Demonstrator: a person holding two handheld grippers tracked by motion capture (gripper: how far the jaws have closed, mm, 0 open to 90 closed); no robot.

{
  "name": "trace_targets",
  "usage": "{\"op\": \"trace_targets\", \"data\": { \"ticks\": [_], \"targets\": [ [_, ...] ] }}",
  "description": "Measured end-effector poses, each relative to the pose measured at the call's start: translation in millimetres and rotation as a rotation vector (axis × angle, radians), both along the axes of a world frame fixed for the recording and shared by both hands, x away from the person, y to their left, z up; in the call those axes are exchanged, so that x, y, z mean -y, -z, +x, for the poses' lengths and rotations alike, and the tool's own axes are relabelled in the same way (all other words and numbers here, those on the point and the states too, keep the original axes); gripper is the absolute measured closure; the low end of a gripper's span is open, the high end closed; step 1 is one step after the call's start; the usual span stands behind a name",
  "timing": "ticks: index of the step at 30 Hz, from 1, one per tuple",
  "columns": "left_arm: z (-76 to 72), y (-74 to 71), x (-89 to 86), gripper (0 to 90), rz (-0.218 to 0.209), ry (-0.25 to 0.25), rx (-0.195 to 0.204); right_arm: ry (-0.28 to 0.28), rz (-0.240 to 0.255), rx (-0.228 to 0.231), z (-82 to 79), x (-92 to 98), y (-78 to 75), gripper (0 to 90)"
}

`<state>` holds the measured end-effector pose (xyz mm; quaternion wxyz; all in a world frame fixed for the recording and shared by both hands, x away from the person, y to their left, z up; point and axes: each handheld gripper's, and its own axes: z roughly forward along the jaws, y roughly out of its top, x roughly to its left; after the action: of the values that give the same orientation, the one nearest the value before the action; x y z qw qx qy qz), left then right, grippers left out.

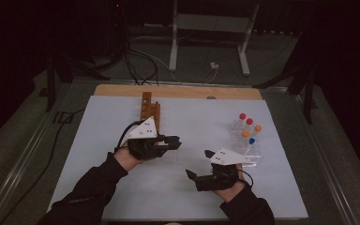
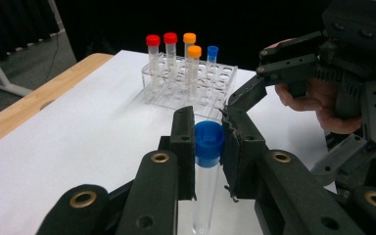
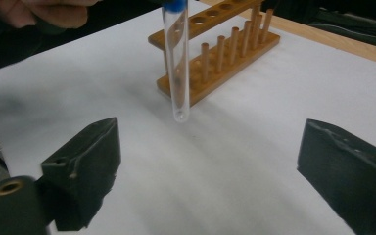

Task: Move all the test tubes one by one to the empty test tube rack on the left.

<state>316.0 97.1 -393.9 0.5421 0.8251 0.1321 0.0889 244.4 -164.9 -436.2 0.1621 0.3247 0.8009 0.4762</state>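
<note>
My left tool is clenched on a blue-capped tube, hanging clear of the counter; my right tool stands released, nothing between its jaws.

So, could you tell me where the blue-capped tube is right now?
The blue-capped tube hangs upright in the left gripper, above the white mat, between the wooden rack and the clear rack.
</note>
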Motion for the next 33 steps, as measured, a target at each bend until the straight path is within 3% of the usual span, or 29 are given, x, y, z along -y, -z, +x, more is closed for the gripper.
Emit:
{"op": "trace_targets", "data": {
  "ticks": [7, 17, 22, 33],
  "targets": [
    [10.0, -7.1, -4.7, 77.7, 0.001, -0.021, -0.006, -0.013, 0.023, 0.012, -1.5, 3.7, -1.1, 2.5],
    [30.0, -24.6, -13.3, 77.7, 0.016, -0.071, 0.022, -0.001, 0.034, 0.033, -3.1, 6.8, -4.1, 0.8],
    [42.6, -29.9, -23.9, 77.7, 0.002, -0.120, 0.029, 0.005, 0.051, 0.037, -3.4, 9.3, -5.3, 0.0],
    [79.0, -40.6, -58.5, 77.7, -0.032, -0.272, 0.036, -0.001, 0.040, 0.043, -5.3, 7.2, -5.3, 0.0]
  ]
}}
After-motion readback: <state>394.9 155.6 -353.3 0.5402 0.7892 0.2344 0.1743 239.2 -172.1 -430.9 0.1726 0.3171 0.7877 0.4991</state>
